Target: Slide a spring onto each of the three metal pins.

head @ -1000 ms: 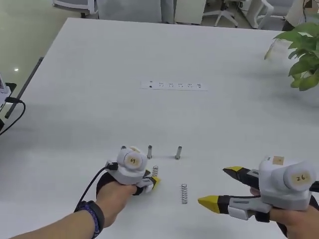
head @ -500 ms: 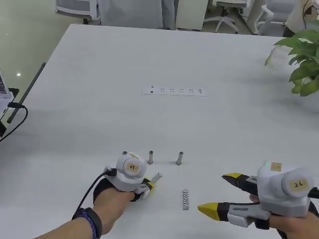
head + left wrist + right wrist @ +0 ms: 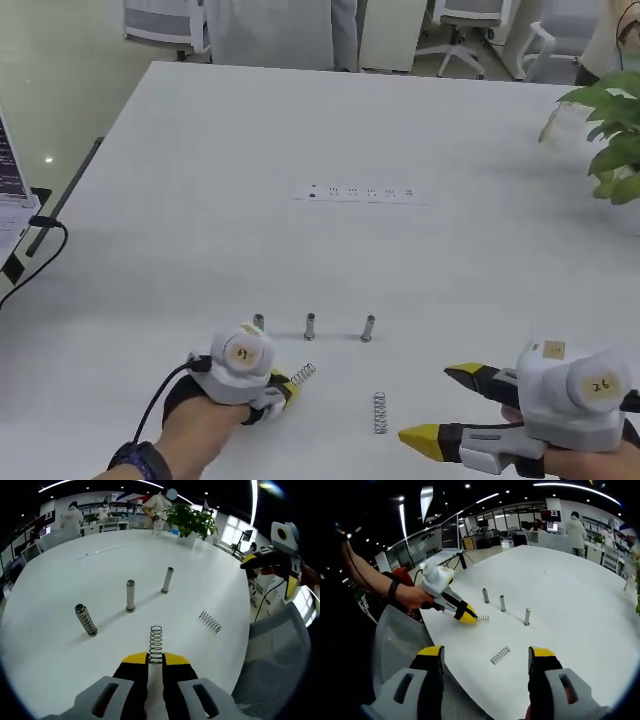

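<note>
Spring (image 3: 156,642) pinched between the closed yellow tips of the left gripper (image 3: 155,656), poking forward toward the bare middle pin (image 3: 130,596). Beside that, the left pin (image 3: 86,620) seems to wear a coil already; the third pin (image 3: 167,580) stands bare. A loose spring (image 3: 210,621) lies on the white table (image 3: 400,120) near the right gripper (image 3: 486,655), whose jaws gape wide, holding nothing.
</note>
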`<state>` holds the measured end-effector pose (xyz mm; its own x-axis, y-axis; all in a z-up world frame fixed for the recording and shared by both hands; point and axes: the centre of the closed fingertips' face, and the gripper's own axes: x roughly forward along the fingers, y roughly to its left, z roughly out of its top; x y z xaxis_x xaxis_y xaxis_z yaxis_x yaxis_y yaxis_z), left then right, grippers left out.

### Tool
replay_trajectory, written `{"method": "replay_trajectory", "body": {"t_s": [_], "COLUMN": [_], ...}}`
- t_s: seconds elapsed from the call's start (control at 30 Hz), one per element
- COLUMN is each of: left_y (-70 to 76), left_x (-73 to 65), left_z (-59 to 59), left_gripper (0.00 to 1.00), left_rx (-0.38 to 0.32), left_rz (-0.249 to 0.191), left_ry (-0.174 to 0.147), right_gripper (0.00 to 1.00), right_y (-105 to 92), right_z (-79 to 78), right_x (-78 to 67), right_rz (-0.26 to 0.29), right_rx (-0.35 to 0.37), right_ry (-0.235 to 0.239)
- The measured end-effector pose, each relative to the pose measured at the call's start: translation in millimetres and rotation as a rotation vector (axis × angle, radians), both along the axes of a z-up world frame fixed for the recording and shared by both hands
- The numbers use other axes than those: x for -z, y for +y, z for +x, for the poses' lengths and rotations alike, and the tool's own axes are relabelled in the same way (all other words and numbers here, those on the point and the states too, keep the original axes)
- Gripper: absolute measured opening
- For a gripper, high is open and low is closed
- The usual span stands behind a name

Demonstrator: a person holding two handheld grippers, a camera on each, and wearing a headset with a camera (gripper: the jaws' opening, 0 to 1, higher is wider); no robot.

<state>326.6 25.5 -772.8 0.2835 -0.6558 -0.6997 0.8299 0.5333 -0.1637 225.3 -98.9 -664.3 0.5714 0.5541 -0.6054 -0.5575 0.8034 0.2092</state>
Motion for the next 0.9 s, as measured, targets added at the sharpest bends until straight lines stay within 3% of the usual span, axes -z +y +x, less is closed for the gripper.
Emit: {"method": "replay_trajectory", "body": {"t_s": [0.37, 0.9], "left_y": [34.0, 46.5], "left_x": [-3.8, -39.4], "left_z": [-3.6, -10.0], "left_gripper": [0.02, 0.02], "left_rx": [-0.010, 0.032], "left_rz": [0.018, -0.028], "left_ry": [-0.013, -0.064], "right_gripper": [0.64, 0.60], "right_y": [11.6, 22.6], "right_z": [-3.4, 3.8], "right_x": [7.3, 7.5], "right_rz": [0.011, 0.061], "right_rx": [-0.027, -0.049], "right_ry": [0.012, 0.009]}}
